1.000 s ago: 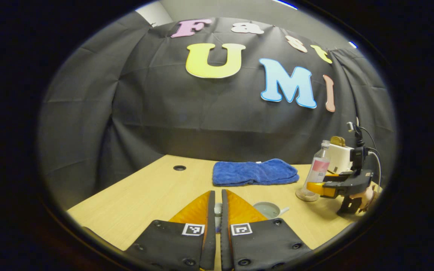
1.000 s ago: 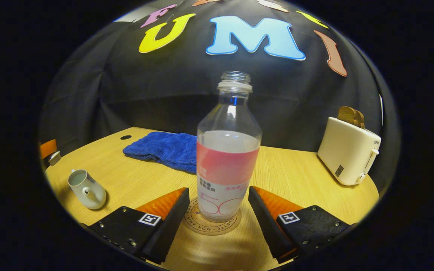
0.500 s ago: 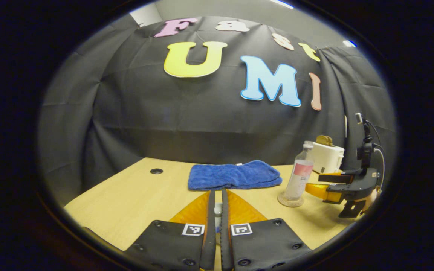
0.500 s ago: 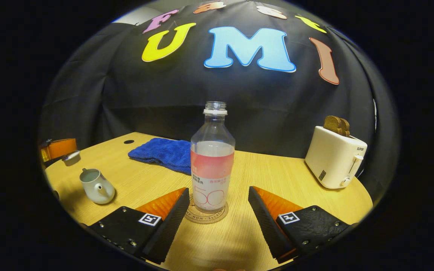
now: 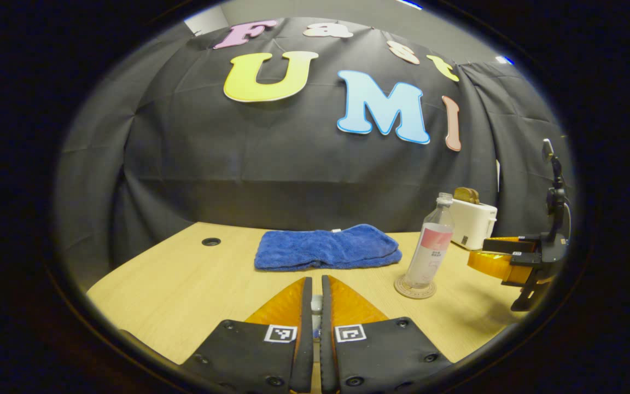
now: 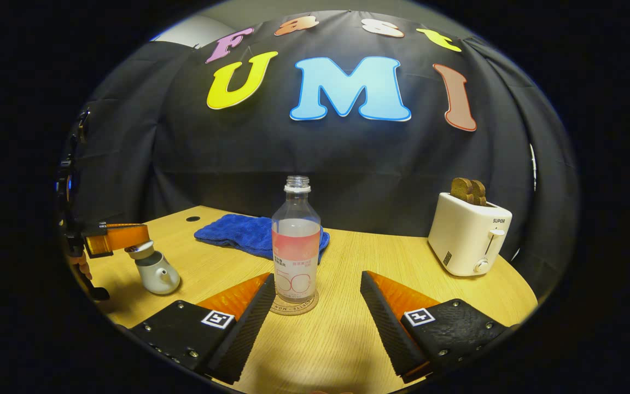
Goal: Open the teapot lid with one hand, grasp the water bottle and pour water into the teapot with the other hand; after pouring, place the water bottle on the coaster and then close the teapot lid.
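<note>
Teapot (image 6: 156, 272), a small pale glazed pot with a rounded belly and short spout, sits on the wooden worktop (image 6: 402, 257) well left of the water bottle (image 6: 296, 241) in the right gripper view. Its lid (image 6: 140, 250) is just over the pot's mouth, pinched by the left tongs (image 6: 123, 239); whether the lid touches the rim cannot be told. In the left gripper view the left tongs (image 5: 315, 306) stand nearly closed, with a small pale thing caught in the narrow gap between their fingers.

The water bottle is clear plastic, uncapped, upright, with a pink label band, and stands on a round cork-coloured coaster (image 6: 293, 306). The right tongs (image 6: 315, 323) are spread wide and empty, one finger on each side of the bottle and short of it, touching nothing. In the left gripper view the right tongs (image 5: 498, 257) hover just right of the bottle (image 5: 430, 246) and coaster (image 5: 415, 287), apart from both.

Behind the bottle a folded blue terry towel (image 6: 244, 233) lies soft and nubbly, close to the back edge of the worktop. To the bottle's right stands a smooth cream toaster (image 6: 471, 235) with two brown slices of toast (image 6: 469, 190) poking out; bare wood-grain worktop lies open between them. A round cable hole (image 6: 193, 219) sits near the back edge, left of the towel. The near worktop edge curves around just below the fingers.
</note>
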`<state>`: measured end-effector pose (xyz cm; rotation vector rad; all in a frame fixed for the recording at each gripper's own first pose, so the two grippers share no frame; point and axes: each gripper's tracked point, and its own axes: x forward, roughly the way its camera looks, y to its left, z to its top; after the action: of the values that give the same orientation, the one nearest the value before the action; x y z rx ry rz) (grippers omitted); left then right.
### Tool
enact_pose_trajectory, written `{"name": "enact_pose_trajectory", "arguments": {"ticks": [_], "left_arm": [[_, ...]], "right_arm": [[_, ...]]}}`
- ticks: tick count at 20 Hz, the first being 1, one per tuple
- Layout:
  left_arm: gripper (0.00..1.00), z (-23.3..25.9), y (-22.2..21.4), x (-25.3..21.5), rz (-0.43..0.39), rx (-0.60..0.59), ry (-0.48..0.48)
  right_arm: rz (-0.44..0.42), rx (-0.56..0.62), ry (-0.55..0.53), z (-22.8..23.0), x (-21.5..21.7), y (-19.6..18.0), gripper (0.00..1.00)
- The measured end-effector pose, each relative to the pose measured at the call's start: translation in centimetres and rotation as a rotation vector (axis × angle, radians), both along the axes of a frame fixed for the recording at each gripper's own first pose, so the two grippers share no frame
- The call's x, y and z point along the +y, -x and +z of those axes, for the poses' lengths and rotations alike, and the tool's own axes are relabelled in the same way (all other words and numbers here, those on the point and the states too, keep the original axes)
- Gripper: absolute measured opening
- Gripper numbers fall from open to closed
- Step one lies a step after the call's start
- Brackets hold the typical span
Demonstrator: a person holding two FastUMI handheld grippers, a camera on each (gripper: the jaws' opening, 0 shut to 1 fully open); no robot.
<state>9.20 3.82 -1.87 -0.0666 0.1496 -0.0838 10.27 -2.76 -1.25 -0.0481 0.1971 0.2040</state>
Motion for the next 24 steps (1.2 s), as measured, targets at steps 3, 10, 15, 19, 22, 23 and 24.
{"name": "enact_pose_trajectory", "arguments": {"ticks": [3, 10, 15, 19, 22, 23, 24], "left_arm": [[0.12, -0.4, -0.2, -0.4, 0.005, 0.005, -0.021], [0.12, -1.1, -0.3, -0.3, 0.029, 0.015, -0.042], [0.12, -1.2, -0.4, -0.3, 0.042, 0.017, -0.041], [0.12, -2.0, -0.6, -0.2, 0.046, 0.044, -0.043], [0.24, -1.6, -0.7, -0.5, 0.044, 0.021, -0.052], [0.31, -1.3, -0.6, -0.7, 0.036, 0.014, -0.054], [0.39, -1.3, 0.0, -0.8, 0.036, 0.009, -0.058]], "right_arm": [[-0.005, -0.009, -0.015, 0.2, -0.3, 0.3, 0.97], [-0.023, -0.017, -0.034, 0.0, -1.3, 0.7, 0.97], [-0.033, -0.011, -0.051, -0.5, -1.7, 0.8, 0.97], [-0.038, -0.009, -0.057, -0.7, -2.0, 0.8, 0.97], [-0.04, -0.007, -0.057, -0.8, -2.1, 0.9, 0.97], [-0.041, -0.006, -0.059, -0.8, -2.1, 1.1, 0.97], [-0.041, -0.007, -0.061, -0.7, -2.0, 1.1, 0.97]]}}
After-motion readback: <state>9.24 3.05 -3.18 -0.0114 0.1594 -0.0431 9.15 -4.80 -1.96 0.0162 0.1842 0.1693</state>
